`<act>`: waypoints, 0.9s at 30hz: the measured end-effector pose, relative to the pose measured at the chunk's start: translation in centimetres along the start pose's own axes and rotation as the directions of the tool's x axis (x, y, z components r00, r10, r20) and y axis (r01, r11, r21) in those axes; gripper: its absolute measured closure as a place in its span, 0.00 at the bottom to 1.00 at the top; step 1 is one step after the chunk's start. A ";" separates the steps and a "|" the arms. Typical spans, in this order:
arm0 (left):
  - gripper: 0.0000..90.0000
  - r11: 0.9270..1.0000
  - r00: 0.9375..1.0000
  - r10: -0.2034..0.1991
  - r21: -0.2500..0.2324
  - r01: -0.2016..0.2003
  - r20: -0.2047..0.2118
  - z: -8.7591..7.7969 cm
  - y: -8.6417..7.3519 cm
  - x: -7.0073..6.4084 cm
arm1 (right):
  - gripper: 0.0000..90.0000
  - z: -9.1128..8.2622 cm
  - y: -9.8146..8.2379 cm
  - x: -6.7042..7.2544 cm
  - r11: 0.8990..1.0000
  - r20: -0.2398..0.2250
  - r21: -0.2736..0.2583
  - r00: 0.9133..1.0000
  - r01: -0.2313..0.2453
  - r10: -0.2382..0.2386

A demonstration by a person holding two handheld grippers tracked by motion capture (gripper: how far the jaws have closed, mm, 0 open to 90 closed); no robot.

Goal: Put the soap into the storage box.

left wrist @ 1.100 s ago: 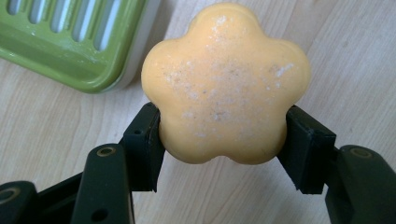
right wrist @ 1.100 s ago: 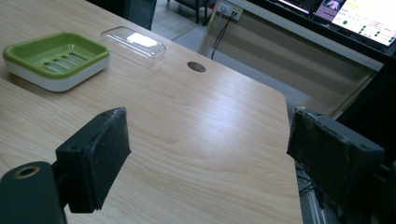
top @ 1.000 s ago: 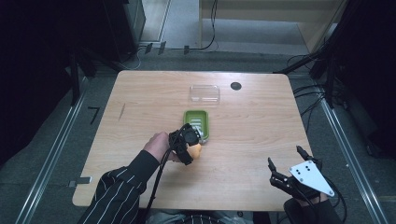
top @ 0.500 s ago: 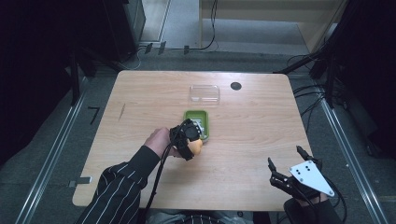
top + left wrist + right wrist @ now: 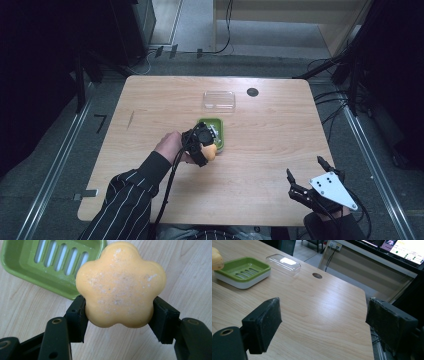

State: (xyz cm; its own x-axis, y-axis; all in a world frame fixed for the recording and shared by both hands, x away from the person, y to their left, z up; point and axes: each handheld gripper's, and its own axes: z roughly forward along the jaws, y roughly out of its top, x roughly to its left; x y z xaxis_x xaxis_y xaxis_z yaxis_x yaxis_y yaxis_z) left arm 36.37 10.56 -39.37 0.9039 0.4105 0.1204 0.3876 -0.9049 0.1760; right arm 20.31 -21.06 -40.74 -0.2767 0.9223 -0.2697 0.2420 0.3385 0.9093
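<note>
An orange flower-shaped soap [image 5: 121, 285] is clamped between the two black jaws of my left gripper [image 5: 119, 312], held just above the wood beside the near edge of a green slotted soap dish [image 5: 47, 262]. From above, the left gripper [image 5: 206, 145] hangs over the dish's [image 5: 216, 122] near side with the soap [image 5: 210, 151] in it. My right gripper [image 5: 309, 177] rests at the table's near right corner, jaws wide apart and empty; in its own view the right gripper [image 5: 323, 323] looks across the table at the dish [image 5: 242, 268] and the soap's edge [image 5: 217, 261].
A clear plastic lid [image 5: 219, 99] lies behind the dish, with a dark round cable hole [image 5: 252, 92] to its right. The lid [image 5: 283, 263] and hole [image 5: 317, 275] also sit past the dish in the right gripper view. Bare wood spans the table's left and right sides.
My left gripper with the soap has moved forward and a little right, closer over the green dish. The right gripper has stayed put.
</note>
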 end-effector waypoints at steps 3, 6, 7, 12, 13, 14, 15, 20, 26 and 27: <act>0.44 1.000 1.000 0.001 -0.007 -0.001 0.003 -0.1 0.1 0.3 | 0.15 0.0 0.0 0.0 1.000 0.000 0.000 1.000 -0.001 0.001; 0.44 1.000 1.000 0.000 -0.007 0.000 -0.002 -0.3 0.3 0.5 | 0.15 0.0 0.0 0.0 1.000 -0.001 -0.001 1.000 0.002 -0.002; 0.44 1.000 1.000 -0.002 -0.010 0.002 -0.001 -0.3 0.4 0.5 | 0.15 0.0 0.0 0.0 1.000 0.000 -0.001 1.000 0.002 -0.002; 0.44 1.000 1.000 -0.005 -0.018 0.005 -0.003 -0.4 0.6 0.9 | 0.15 0.0 0.0 0.0 1.000 -0.001 -0.001 1.000 -0.001 0.001; 0.44 1.000 1.000 -0.006 -0.018 0.006 -0.004 -0.5 0.6 1.0 | 0.15 0.0 0.0 0.0 1.000 -0.001 -0.001 1.000 -0.001 0.001; 0.44 1.000 1.000 -0.011 -0.018 0.011 -0.003 -0.5 0.6 1.0 | 0.15 0.0 0.0 0.0 1.000 -0.001 0.000 1.000 -0.001 0.001; 0.44 1.000 1.000 -0.006 -0.015 0.006 -0.005 -0.6 0.6 1.1 | 0.15 0.0 0.0 0.0 1.000 0.000 -0.001 1.000 0.000 0.000; 0.44 0.999 1.000 -0.020 -0.034 0.019 -0.008 -0.8 0.7 1.6 | 0.15 0.0 0.0 0.0 1.000 -0.001 -0.002 1.000 0.002 -0.002; 0.44 0.999 1.000 -0.020 -0.035 0.019 -0.010 -0.9 1.0 2.1 | 0.15 0.0 0.0 0.0 1.000 -0.001 -0.001 1.000 0.001 -0.001; 0.44 0.999 1.000 -0.017 -0.030 0.017 -0.005 -0.9 1.0 2.2 | 0.15 0.0 0.0 0.0 1.000 -0.001 -0.002 1.000 0.002 -0.002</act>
State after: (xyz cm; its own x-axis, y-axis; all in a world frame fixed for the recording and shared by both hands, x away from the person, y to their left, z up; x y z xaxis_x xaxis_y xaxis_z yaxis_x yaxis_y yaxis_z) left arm 38.58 10.65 -38.01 0.8961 0.4265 0.1227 0.3971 -0.8940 0.2073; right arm 20.34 -21.07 -40.74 -0.2783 0.9216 -0.2708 0.2402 0.3397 0.9093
